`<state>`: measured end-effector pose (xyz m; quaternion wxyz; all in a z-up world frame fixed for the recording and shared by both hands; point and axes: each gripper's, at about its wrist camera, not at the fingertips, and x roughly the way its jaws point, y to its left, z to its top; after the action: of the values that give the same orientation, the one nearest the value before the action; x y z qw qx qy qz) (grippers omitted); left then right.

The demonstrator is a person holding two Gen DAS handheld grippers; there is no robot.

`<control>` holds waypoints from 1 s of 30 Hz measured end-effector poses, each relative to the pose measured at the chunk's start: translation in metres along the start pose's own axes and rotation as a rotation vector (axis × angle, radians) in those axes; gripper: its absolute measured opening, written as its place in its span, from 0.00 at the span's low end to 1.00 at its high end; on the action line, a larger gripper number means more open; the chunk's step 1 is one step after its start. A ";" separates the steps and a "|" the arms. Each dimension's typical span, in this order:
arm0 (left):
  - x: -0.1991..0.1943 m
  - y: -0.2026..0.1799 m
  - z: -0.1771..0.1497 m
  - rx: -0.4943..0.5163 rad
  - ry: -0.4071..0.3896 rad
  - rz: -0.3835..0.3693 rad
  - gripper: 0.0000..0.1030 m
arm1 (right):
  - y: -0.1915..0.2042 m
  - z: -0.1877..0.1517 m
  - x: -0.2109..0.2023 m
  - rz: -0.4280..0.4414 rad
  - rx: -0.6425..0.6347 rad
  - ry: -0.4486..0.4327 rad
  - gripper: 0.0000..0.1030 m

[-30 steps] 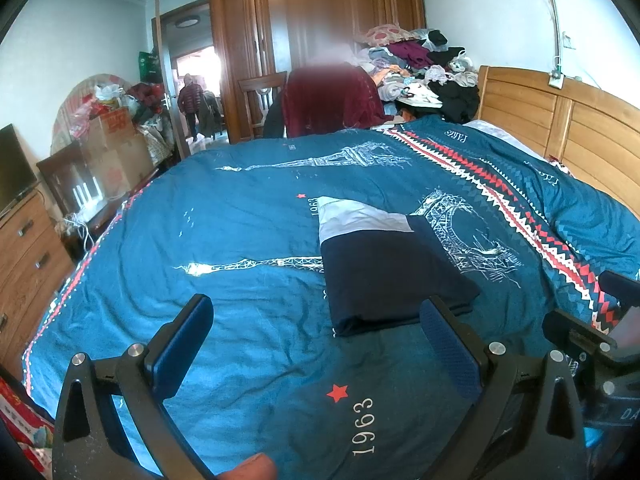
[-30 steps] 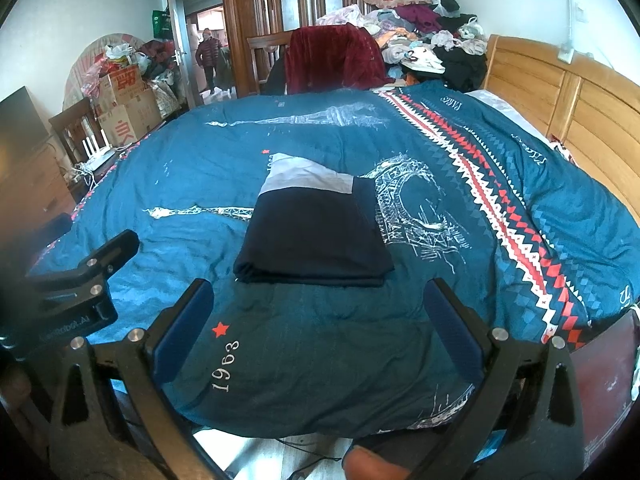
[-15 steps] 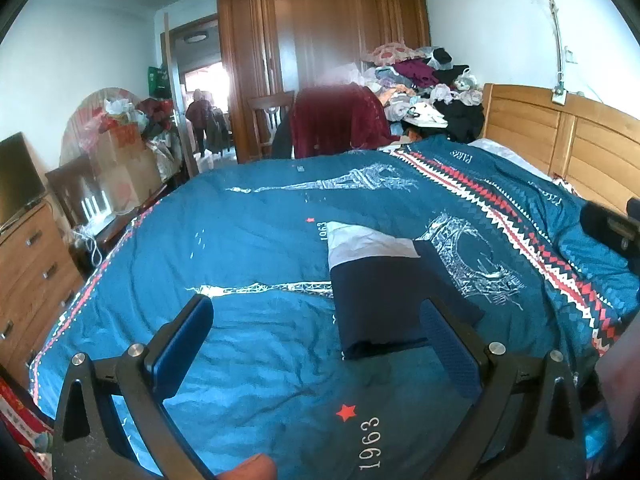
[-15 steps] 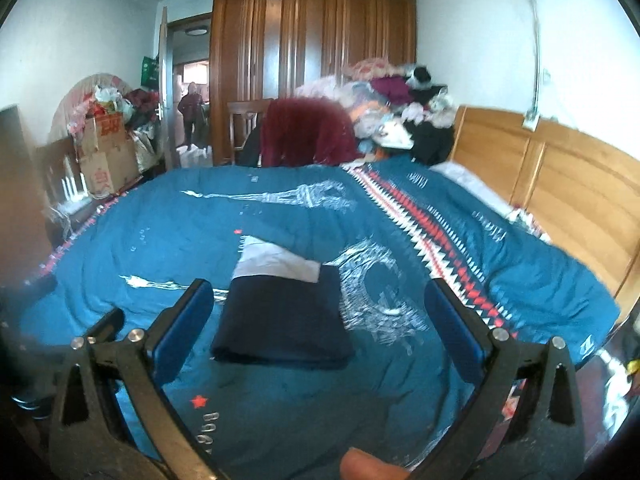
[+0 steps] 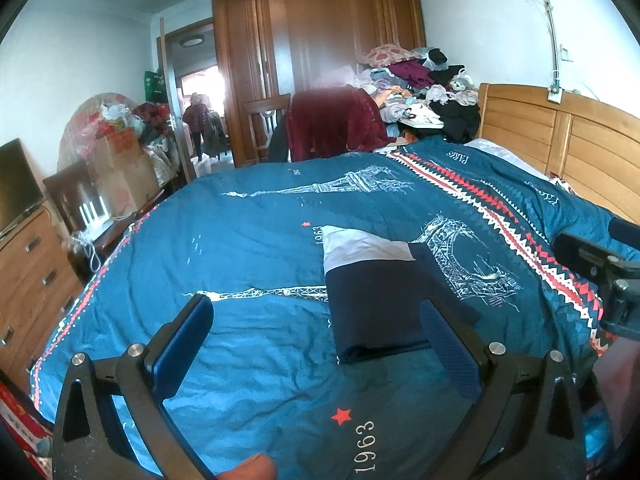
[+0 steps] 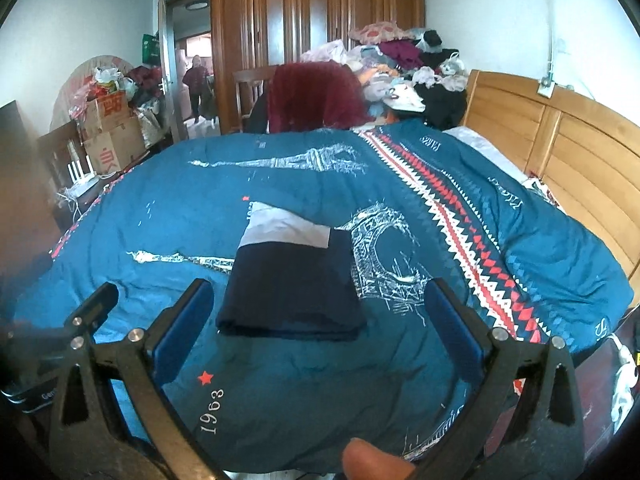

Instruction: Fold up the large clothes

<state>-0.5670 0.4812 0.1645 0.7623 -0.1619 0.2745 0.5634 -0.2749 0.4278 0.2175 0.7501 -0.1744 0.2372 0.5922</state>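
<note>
One folded garment (image 5: 384, 292), navy with a pale band at its far end, lies flat on the teal quilt (image 5: 248, 248), roughly mid-bed, nothing on top of it. Two grippers, both spread wide and empty, both off the cloth: left gripper (image 5: 316, 336) hovers over the near quilt edge with the garment's near corner showing just behind its right finger; right gripper (image 6: 320, 320) frames the garment's near hem between its fingers, not touching. Nothing stands between either gripper and the garment.

Around: wooden headboard (image 5: 560, 140) on the right, tall wardrobe (image 5: 320, 52) at the back, one chair (image 6: 256, 92) draped with a maroon coat (image 6: 316, 96), a heap of clothes (image 5: 420, 84) beside it, cardboard boxes (image 6: 112, 132) stacked left. A person (image 6: 197, 80) stands in the far doorway.

Left view only: drawer chest (image 5: 28, 280) with a TV (image 5: 16, 184) on it, plus the right gripper poking in at the right edge. Right view only: the left gripper at lower left, and floor past the bed's right corner. A fingertip shows at the bottom of each view.
</note>
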 end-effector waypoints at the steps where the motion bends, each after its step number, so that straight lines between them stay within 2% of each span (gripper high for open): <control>1: 0.000 0.000 0.000 -0.002 0.000 -0.001 1.00 | 0.000 -0.001 0.000 0.001 -0.001 0.004 1.00; 15: 0.013 0.000 -0.002 0.004 0.037 -0.011 1.00 | 0.000 -0.007 0.006 0.029 0.010 0.060 1.00; 22: 0.018 -0.012 -0.007 0.036 0.040 -0.037 1.00 | -0.011 -0.013 -0.002 0.002 0.034 0.057 1.00; 30: 0.024 -0.005 -0.005 0.009 0.047 -0.015 1.00 | -0.003 -0.012 0.004 0.009 0.007 0.065 1.00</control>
<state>-0.5580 0.4947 0.1457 0.7606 -0.1738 0.2934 0.5524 -0.2728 0.4232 0.2051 0.7401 -0.1896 0.2644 0.5886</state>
